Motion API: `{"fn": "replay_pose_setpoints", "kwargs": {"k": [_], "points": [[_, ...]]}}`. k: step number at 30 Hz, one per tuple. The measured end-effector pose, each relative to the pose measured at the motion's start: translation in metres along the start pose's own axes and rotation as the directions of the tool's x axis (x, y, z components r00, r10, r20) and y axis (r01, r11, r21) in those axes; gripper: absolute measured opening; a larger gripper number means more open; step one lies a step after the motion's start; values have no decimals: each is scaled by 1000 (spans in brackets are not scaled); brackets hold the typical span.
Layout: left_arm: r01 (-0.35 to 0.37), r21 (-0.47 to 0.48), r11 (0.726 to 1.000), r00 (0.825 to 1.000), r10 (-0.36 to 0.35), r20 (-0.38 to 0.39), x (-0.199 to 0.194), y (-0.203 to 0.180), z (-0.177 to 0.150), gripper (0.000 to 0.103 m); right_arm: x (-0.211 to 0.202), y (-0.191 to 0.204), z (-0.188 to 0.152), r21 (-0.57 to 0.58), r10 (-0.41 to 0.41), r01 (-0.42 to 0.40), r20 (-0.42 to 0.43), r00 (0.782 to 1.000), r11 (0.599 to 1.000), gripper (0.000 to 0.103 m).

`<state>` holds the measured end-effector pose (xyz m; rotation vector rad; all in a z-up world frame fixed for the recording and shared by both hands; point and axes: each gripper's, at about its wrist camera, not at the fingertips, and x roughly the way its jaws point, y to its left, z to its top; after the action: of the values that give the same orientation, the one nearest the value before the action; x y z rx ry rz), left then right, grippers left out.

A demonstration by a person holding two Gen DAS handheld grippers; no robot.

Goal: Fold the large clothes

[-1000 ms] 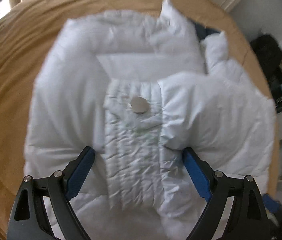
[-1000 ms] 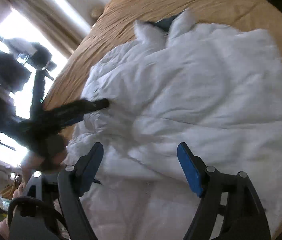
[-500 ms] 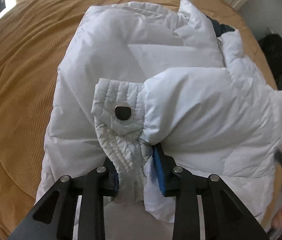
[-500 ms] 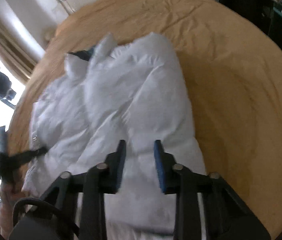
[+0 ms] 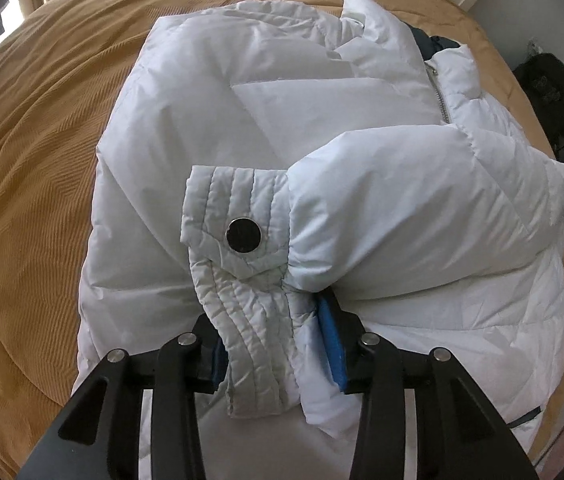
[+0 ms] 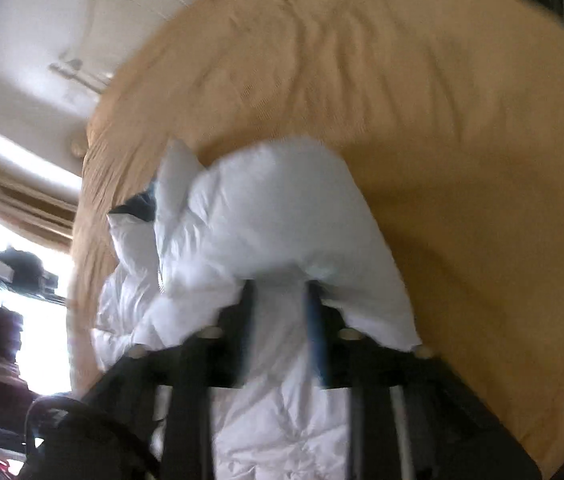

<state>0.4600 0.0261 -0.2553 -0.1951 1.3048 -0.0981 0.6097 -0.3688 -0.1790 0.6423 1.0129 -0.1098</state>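
White quilted puffer jacket (image 5: 322,128) lies spread on the tan corduroy bedspread (image 5: 29,152). The left gripper (image 5: 277,344) clamps its stitched sleeve cuff (image 5: 241,280) near the dark round snap button (image 5: 243,235). The right gripper (image 6: 277,320) pinches a blurred jacket fold.

white puffer jacket (image 5: 382,200), tan ribbed bedspread (image 5: 33,152), blk snap button (image 5: 243,235)

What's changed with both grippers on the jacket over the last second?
Both were open; now the left gripper is shut on the sleeve cuff, and the right gripper has pinched and raised the jacket edge. The jacket's body stays on the bedspread.
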Motion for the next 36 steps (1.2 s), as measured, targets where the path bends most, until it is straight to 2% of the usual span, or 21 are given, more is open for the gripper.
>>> {"fn": "replay_pose_setpoints", "kwargs": {"k": [1, 3, 5, 7, 9, 10, 11, 13, 14, 16, 20, 24, 25, 27, 28, 30, 31, 33, 34, 36], "points": [[2, -1, 1000, 1000, -2, 0, 0, -3, 1, 41, 1, 10, 5, -47, -45, 47, 34, 998, 998, 67], [16, -10, 1000, 1000, -16, -4, -3, 1, -2, 41, 11, 23, 17, -102, -90, 96, 66, 994, 990, 67], [34, -24, 999, 999, -34, -10, 0, 9, -1, 42, 36, 26, 33, -143, -183, 184, 24, 983, 972, 65], [60, -30, 998, 998, -60, -18, 0, 14, 1, 44, 64, 14, 41, -161, -281, 274, -23, 959, 948, 64], [82, -34, 996, 996, -83, -25, 0, 17, 2, 44, 90, -6, 49, -180, -371, 353, -74, 926, 918, 63], [96, -44, 994, 995, -97, -31, 0, 20, 3, 44, 95, -13, 53, -175, -359, 340, -90, 929, 924, 59], [101, -54, 993, 994, -103, -35, 1, 22, 5, 44, 90, -16, 57, -147, -323, 310, -76, 943, 939, 51], [99, -58, 993, 994, -101, -39, 4, 24, 5, 44, 60, -11, 62, -97, -237, 236, -1, 972, 967, 47], [90, -52, 995, 995, -92, -37, 5, 22, 5, 44, 42, -5, 59, -109, -210, 214, 46, 977, 971, 46], [67, -31, 997, 997, -68, -27, 7, 16, 4, 44, 5, 12, 44, -185, -151, 170, 116, 982, 968, 46], [54, -26, 998, 998, -55, -16, 7, 12, 3, 44, -39, 28, -1, -324, -112, 158, 157, 981, 933, 45], [60, -29, 998, 998, -61, -21, 7, 12, 2, 44, -52, 23, -28, -302, -101, 168, 225, 969, 938, 45], [58, -26, 998, 998, -58, -20, 7, 12, 1, 44, -53, 21, -30, -293, -78, 143, 222, 972, 945, 44], [51, -19, 998, 999, -52, -15, 6, 8, 0, 44, -43, 17, -29, -291, -33, 81, 164, 986, 953, 28], [53, -18, 998, 999, -53, -12, 6, 8, 0, 45, -33, 17, -25, -292, -43, 79, 128, 991, 953, 16], [69, -16, 997, 998, -69, -8, 4, 9, -2, 49, -1, 12, -8, -273, -105, 123, 80, 991, 954, 14], [79, -14, 997, 997, -80, -8, 3, 10, -3, 51, 20, 6, 2, -255, -165, 177, 65, 984, 951, 8], [89, -10, 996, 996, -89, -11, 7, 9, -1, 55, 49, -7, 16, -235, -221, 219, 20, 975, 947, 1], [80, -8, 997, 997, -80, -14, 7, 8, -1, 54, 58, -12, 22, -218, -245, 240, 5, 970, 946, 0], [60, 1, 998, 998, -60, -15, 7, 5, 0, 54, 49, -18, 33, -165, -242, 243, 24, 970, 956, 0]]}}
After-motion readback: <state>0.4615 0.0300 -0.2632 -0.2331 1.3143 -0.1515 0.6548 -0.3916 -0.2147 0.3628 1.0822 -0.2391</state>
